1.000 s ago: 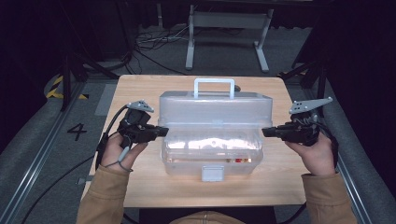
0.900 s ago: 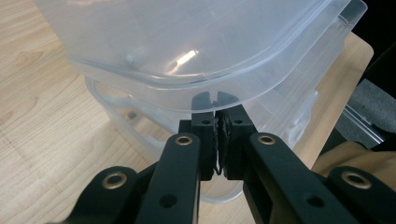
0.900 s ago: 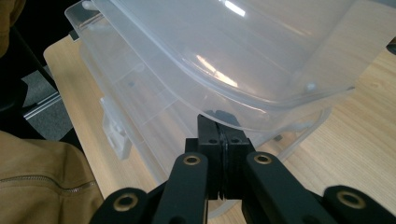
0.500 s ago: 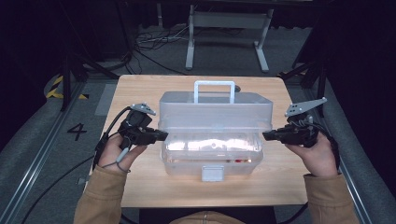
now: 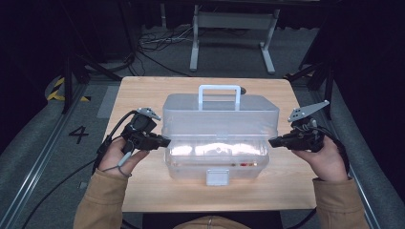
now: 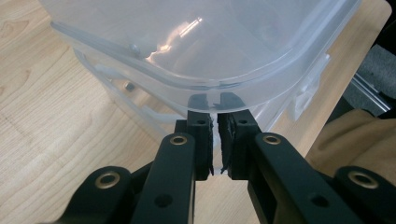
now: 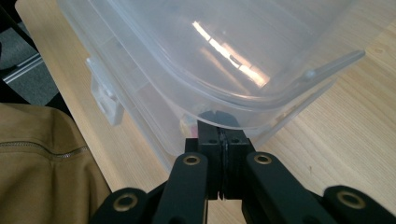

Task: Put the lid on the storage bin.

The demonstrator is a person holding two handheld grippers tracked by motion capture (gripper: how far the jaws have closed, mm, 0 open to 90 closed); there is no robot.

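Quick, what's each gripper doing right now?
Left gripper: shut, tips under the clear plastic box's lid edge.
Right gripper: shut, same, opposite end.

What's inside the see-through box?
Through the clear plastic box you can see small things at the bottom, one reddish bit among them. The cloudy, shiny lid blurs them, so I cannot tell what they are.

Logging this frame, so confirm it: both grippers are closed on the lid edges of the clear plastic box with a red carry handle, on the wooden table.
The handle is white, not red, as the high view shows. The rest holds: left gripper and right gripper closed on the lid edges of the clear plastic box, on the wooden table.
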